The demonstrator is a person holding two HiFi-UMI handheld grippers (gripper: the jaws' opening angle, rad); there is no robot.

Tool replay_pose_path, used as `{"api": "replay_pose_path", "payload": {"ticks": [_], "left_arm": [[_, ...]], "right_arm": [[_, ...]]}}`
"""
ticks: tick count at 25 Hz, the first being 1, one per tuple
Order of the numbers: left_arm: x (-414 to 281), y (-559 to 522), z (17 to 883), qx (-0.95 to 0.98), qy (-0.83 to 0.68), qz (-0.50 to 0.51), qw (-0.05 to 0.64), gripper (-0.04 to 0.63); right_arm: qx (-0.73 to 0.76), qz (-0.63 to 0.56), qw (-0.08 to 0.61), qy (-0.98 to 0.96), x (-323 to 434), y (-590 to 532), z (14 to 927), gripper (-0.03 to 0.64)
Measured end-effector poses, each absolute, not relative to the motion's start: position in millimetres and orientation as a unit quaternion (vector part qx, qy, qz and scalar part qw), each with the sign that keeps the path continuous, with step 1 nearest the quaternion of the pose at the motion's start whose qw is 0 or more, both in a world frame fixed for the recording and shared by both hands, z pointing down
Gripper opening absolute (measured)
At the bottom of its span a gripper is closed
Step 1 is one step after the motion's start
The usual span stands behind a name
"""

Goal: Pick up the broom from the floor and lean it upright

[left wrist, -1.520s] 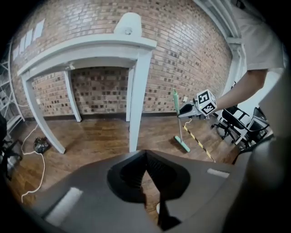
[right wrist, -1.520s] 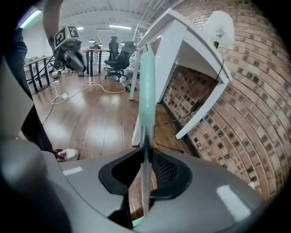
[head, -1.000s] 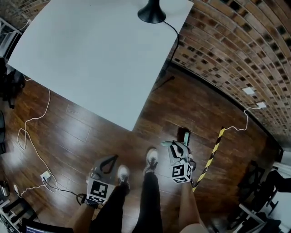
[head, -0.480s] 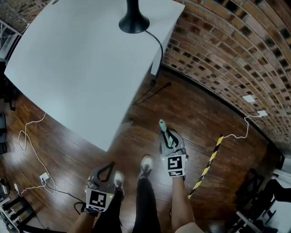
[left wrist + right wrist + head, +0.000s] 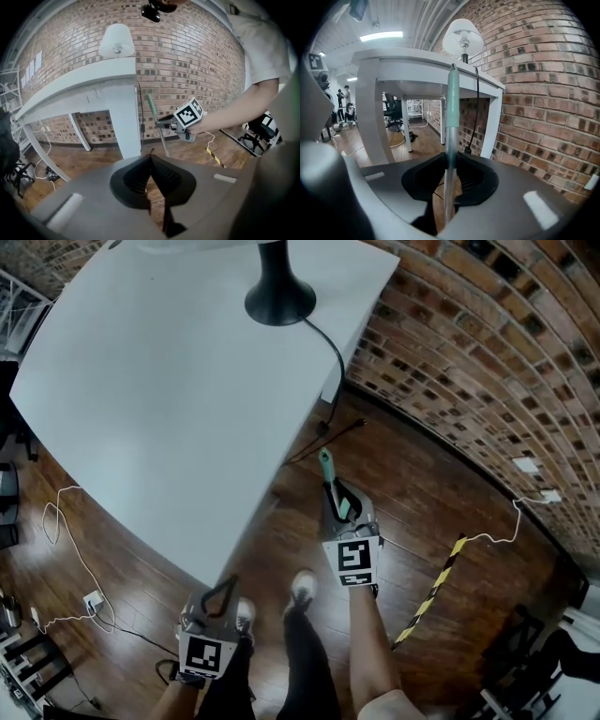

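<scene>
Right gripper view: broom [image 5: 450, 136], one, metal shaft with pale green grip at the top end. The shaft stands clamped between the two pads of the right gripper [image 5: 449, 176], which are drawn in narrow against it; the green grip rises well above the fingertips. The shaft's lower run drops below the fingers, and the brush end shows in no view.

Left gripper view: the broom [image 5: 155, 119] slants past the right gripper [image 5: 165, 124], with its green top above the fingers and its shaft running down to the floor.

Left gripper [image 5: 150, 164]: the jaws are brought together with nothing between them. It is held low, well apart from the broom.

Head view: the right gripper [image 5: 345, 514] is forward of the left gripper [image 5: 217, 599], and the broom [image 5: 330, 482] projects beyond its fingertips.

Surroundings:
- White table [image 5: 159, 390], beyond and to the left of the right fingers.
- Lamp [image 5: 279, 296] on the table, with a black cord [image 5: 335, 348] dropping over the edge.
- Brick wall [image 5: 487, 362], beyond and to the right of the right fingers.
- Dark wooden floor [image 5: 422, 484].
- Yellow-and-black striped strip [image 5: 433, 589] on the floor.
- White cable [image 5: 67, 532] on the floor.
- Person's shoes [image 5: 301, 585], just behind both sets of fingers.
</scene>
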State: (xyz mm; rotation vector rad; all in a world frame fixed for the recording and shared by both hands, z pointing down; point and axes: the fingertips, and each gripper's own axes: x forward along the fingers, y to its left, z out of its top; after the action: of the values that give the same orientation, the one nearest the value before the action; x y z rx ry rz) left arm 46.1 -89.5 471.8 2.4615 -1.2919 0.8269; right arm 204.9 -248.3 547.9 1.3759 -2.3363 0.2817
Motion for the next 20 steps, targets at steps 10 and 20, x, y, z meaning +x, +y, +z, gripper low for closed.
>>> {"api": "replay_pose_path", "payload": {"ticks": [10,20], "left_arm": [[50.6,-98.9,479.2,0.832,-0.446,0.301,0.133,0.002],[57.0,-101.5,486.0,0.832,-0.440,0.307,0.138,0.002]], "right_arm": [[0.469,0.086,0.209,-0.854,194.1,-295.6,546.2,0.092],[0.459,0.078,0.214,-0.859,189.9,-316.9,547.1,0.094]]}}
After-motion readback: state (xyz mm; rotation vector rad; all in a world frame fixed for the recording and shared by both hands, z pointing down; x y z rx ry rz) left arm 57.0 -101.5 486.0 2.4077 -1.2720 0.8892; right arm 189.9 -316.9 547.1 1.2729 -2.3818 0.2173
